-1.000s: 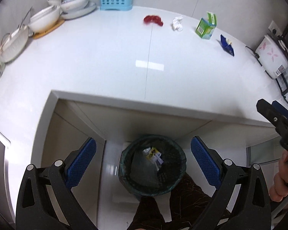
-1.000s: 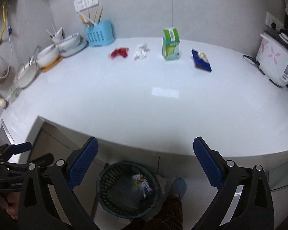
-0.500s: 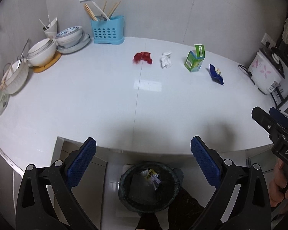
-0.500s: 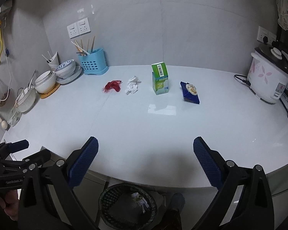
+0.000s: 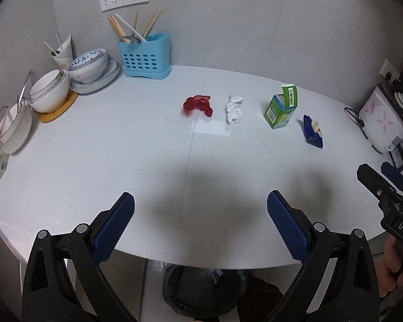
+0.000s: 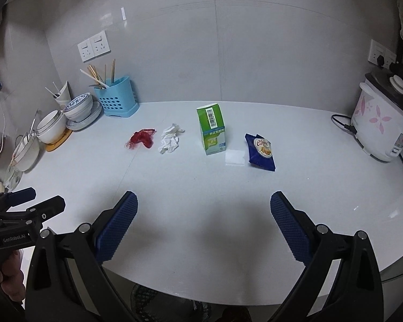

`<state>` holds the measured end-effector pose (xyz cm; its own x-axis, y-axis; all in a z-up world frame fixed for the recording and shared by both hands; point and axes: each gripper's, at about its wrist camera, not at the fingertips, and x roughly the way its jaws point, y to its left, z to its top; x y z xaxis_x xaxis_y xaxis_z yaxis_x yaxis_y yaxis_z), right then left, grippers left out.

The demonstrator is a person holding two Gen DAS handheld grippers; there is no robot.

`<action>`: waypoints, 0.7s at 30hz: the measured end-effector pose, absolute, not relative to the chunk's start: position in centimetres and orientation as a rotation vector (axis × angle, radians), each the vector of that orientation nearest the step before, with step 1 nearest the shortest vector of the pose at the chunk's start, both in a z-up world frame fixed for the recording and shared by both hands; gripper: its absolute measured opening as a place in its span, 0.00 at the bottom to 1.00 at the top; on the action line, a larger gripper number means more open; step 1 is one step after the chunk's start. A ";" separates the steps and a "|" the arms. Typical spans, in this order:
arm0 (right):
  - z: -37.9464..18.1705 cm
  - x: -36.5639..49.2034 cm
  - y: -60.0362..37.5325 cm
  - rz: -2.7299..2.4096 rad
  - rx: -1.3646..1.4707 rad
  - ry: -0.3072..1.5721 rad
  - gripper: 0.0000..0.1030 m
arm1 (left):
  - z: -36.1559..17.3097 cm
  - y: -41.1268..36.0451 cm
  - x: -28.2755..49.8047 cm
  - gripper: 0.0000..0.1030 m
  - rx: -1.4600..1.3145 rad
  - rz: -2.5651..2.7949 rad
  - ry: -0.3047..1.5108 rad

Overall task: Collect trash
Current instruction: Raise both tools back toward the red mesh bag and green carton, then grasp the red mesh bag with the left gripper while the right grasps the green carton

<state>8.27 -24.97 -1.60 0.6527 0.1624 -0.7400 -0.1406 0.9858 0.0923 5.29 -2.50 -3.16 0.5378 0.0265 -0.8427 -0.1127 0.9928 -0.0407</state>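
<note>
Trash (image 6: 211, 131) lines the counter's (image 6: 201, 201) far side (near half bare); both tongs (image 5: 200, 222) (image 6: 203, 221) gape empty.

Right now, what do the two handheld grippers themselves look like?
Both are black plastic frames with silver rivets and blue cross-hatched pads. The left gripper shows white lettering "GenRobot.AI" in the right wrist view; the right gripper shows "DAS" in the left wrist view. No cables visible.

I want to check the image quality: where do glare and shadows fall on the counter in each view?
Left wrist view: a bright rectangular glare patch lies on the white counter below the crumpled tissue; a soft dark shadow spreads between the open left gripper fingers. Right wrist view: the glare sits beside the blue snack packet.
</note>
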 end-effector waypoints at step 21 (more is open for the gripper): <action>-9.0 25.3 -23.9 0.196 -0.027 0.932 0.92 | -11.8 0.5 24.5 0.93 -0.141 0.155 1.059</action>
